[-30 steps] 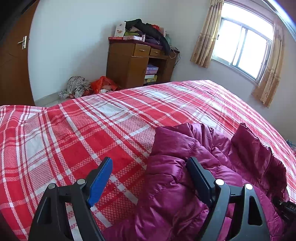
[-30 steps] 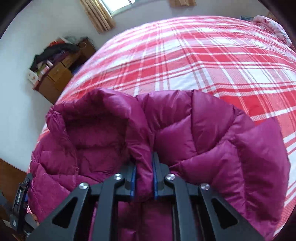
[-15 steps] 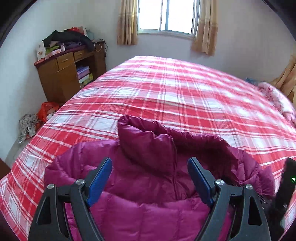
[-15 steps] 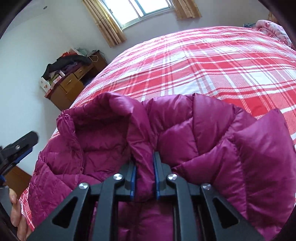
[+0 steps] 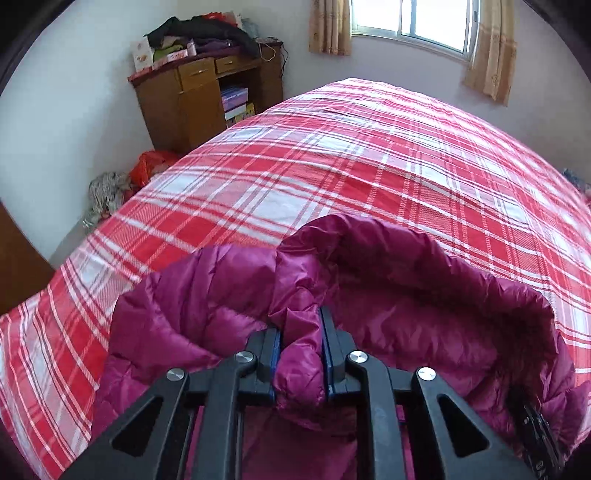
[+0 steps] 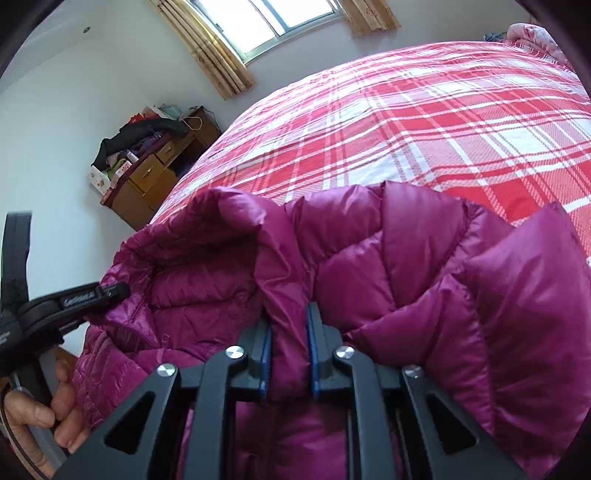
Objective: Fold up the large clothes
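Observation:
A magenta quilted puffer jacket lies at the near end of the bed, collar side up; it also fills the right wrist view. My left gripper is shut on a fold of the jacket's collar edge at its left side. My right gripper is shut on the collar edge at its right side. The left gripper's body and the hand holding it show at the left of the right wrist view. The jacket's lower part is hidden below both grippers.
The bed has a red and white plaid cover and stretches away toward a window with curtains. A wooden cabinet piled with clothes stands at the far left wall. Bags lie on the floor beside it.
My left gripper swung from the bed's left side over to the jacket and shut on its collar edge. My right gripper kept its hold on the collar.

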Demonstrator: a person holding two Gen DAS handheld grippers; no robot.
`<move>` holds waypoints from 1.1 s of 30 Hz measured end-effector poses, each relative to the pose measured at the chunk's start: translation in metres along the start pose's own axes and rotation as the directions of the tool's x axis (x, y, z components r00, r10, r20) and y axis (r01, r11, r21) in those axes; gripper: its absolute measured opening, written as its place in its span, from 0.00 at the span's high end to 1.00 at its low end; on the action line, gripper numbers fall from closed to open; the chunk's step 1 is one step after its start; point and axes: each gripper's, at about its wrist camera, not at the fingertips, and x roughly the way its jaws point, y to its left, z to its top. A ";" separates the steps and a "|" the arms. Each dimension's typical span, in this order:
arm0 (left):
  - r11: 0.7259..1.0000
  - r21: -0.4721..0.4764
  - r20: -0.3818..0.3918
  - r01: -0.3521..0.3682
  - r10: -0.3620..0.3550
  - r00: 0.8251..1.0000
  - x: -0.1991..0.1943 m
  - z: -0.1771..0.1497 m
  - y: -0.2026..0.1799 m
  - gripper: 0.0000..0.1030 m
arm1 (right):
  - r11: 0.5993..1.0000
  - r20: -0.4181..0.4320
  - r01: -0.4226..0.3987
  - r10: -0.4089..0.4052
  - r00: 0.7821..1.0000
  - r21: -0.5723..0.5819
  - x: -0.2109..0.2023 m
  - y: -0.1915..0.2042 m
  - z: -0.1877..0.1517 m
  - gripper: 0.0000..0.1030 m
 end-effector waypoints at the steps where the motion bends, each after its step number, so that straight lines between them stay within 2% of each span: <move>1: 1.000 -0.010 0.000 0.014 -0.014 1.000 -0.003 -0.006 0.004 0.82 | 1.000 -0.001 -0.002 0.002 1.000 0.001 0.000 0.000 0.000 0.83; 6: 0.995 -0.065 0.006 0.071 -0.070 0.998 -0.008 -0.034 0.016 0.82 | 1.000 -0.004 -0.001 0.001 1.000 -0.004 0.000 -0.002 0.001 0.83; 9: 0.989 -0.119 -0.004 0.088 -0.089 0.996 0.013 -0.049 0.023 0.80 | 1.000 -0.004 -0.002 0.002 1.000 -0.004 0.000 -0.002 0.001 0.82; 11: 0.987 -0.125 0.061 0.104 -0.097 0.993 0.015 -0.057 0.024 0.80 | 1.000 -0.005 0.000 0.000 1.000 -0.006 0.000 -0.002 0.001 0.82; 13: 0.984 -0.139 0.073 0.113 -0.103 0.992 0.014 -0.058 0.025 0.80 | 1.000 -0.007 -0.007 0.007 1.000 -0.002 0.000 -0.002 0.001 0.81; 15: 0.969 -0.185 0.081 0.162 -0.149 0.986 0.015 -0.058 0.033 0.80 | 0.999 -0.026 -0.032 0.032 0.999 0.009 -0.004 -0.004 0.001 0.77; 17: 0.958 -0.209 0.092 0.195 -0.179 0.980 0.015 -0.060 0.039 0.80 | 1.000 -0.051 -0.018 0.018 0.999 0.016 -0.016 -0.005 0.001 0.73; 19: 0.954 -0.217 0.099 0.206 -0.188 0.977 0.014 -0.060 0.040 0.80 | 1.000 0.014 0.023 -0.023 1.000 0.006 -0.043 0.000 0.006 0.64; 21: 0.954 -0.217 0.102 0.207 -0.188 0.977 0.013 -0.061 0.040 0.80 | 0.997 0.120 0.053 -0.047 0.992 -0.048 -0.068 0.015 0.018 0.64; 24: 0.958 -0.210 0.104 0.197 -0.179 0.978 0.012 -0.061 0.039 0.80 | 0.983 0.178 0.133 -0.109 0.978 -0.130 -0.070 0.047 0.058 0.64; 26: 0.957 -0.211 0.105 0.199 -0.180 0.978 0.012 -0.061 0.040 0.80 | 0.987 0.140 0.121 -0.106 0.984 -0.104 -0.049 0.058 0.087 0.64; 29: 0.957 -0.212 0.106 0.201 -0.181 0.978 0.013 -0.061 0.040 0.80 | 0.989 0.014 0.146 -0.145 0.989 -0.029 -0.002 0.056 0.107 0.64; 31: 0.956 -0.213 0.106 0.201 -0.182 0.978 0.013 -0.060 0.040 0.80 | 0.987 -0.067 0.158 -0.158 0.985 -0.010 0.023 0.051 0.101 0.64; 33: 0.954 -0.216 0.106 0.206 -0.186 0.977 0.014 -0.060 0.041 0.80 | 0.989 -0.168 0.146 -0.145 0.975 -0.006 0.039 0.044 0.076 0.64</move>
